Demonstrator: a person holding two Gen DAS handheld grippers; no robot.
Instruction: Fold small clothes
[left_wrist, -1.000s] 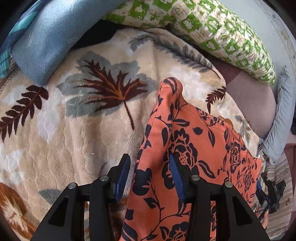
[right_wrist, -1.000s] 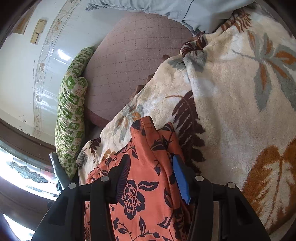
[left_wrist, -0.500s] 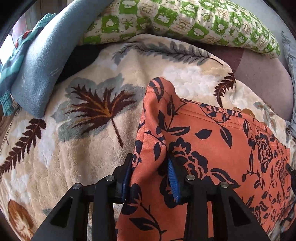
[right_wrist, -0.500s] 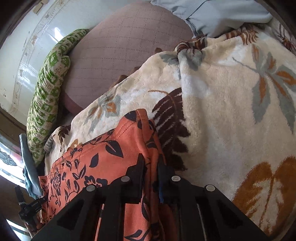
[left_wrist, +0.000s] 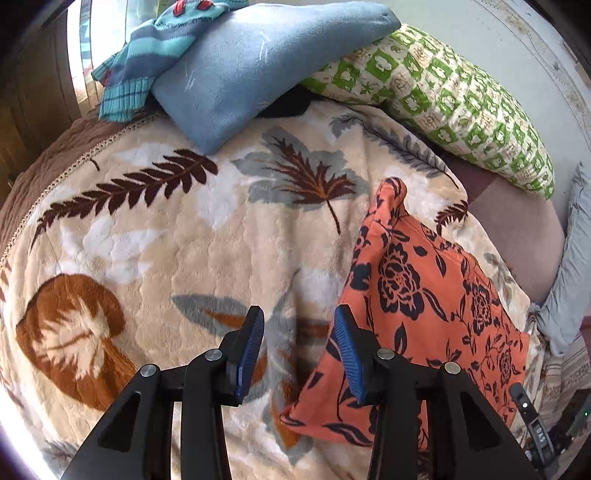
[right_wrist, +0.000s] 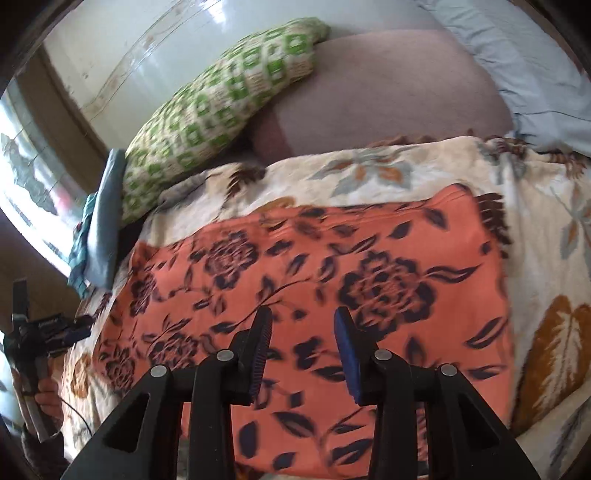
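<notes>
The orange garment printed with dark navy flowers lies folded flat on the plush cream blanket patterned with brown and grey leaves, and we have it towards the blanket's right edge in the left wrist view, one narrow corner poking up towards the far edge. From the right wrist view that same orange cloth spreads wide right below us, though the picture is a little blurred. Our left gripper hangs over bare blanket just beside the garment's near corner — its blue-padded jaws are parting and there is nothing between them. Our right gripper hovers above the middle of the cloth, jaws also easing apart, no fabric pinched. Along the blanket's far edge we see a long green-and-white patterned pillow, with a soft blue fleece cloth leaning on it and a striped teal knit piece on top — all well apart from the garment. At the left edge of the right wrist view, a hand grips the other tool's handle.
</notes>
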